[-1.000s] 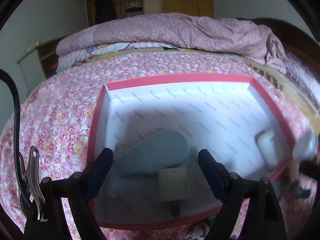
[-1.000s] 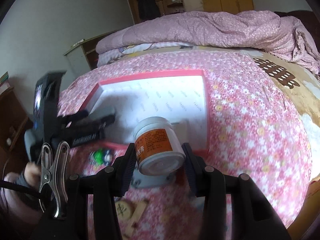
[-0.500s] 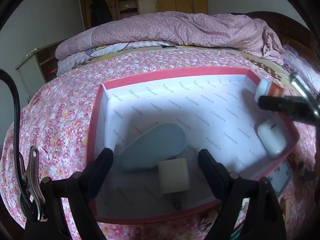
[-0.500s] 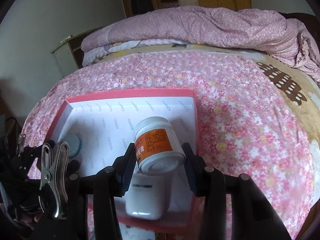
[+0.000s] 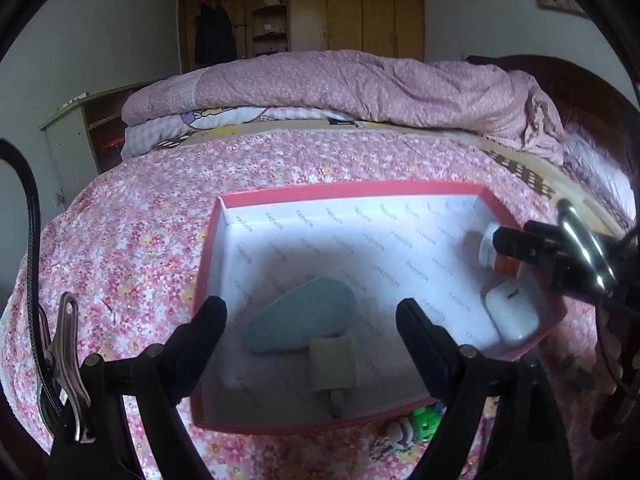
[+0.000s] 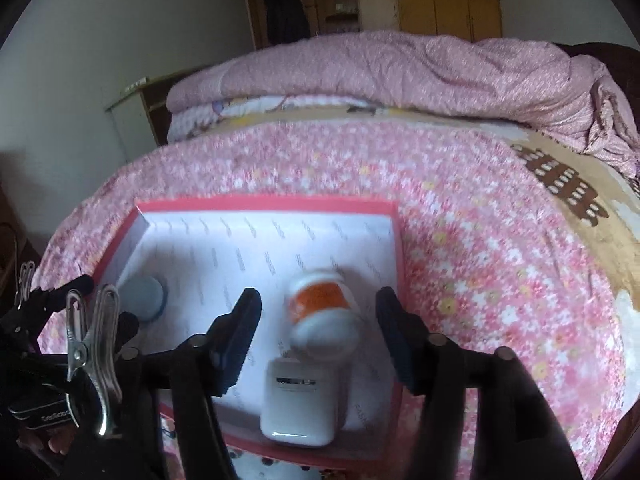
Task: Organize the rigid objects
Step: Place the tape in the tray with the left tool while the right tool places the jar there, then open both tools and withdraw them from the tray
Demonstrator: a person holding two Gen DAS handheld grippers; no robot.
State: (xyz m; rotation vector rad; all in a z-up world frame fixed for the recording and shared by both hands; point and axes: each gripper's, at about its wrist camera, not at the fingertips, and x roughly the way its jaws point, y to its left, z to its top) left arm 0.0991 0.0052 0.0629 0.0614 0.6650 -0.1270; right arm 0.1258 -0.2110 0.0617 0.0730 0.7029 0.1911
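Observation:
A red box (image 5: 348, 188) with white lining lies on the flowered bedspread. Inside it are a blue-grey oval object (image 5: 304, 320), a beige block (image 5: 334, 362) and a white case (image 5: 510, 312). My left gripper (image 5: 310, 310) hangs open above the box's near side with nothing between its fingers. My right gripper (image 6: 318, 300) is over the box's right part (image 6: 264, 202), its jaws opening. A white jar with an orange label (image 6: 322, 312) sits blurred between the pads, touching neither, just beyond the white case (image 6: 298, 404). The left wrist view shows the jar (image 5: 489, 246) at the box's right wall.
A folded pink quilt (image 5: 360, 88) lies across the far side of the bed. Small toys (image 5: 412, 428) lie on the bedspread in front of the box. A bedside cabinet (image 5: 76, 136) and a wardrobe stand behind. A person's hand (image 6: 60, 444) shows at lower left.
My right gripper carried the jar from in front of the box to over its right part, then spread its jaws off the jar. My left gripper drew back slightly.

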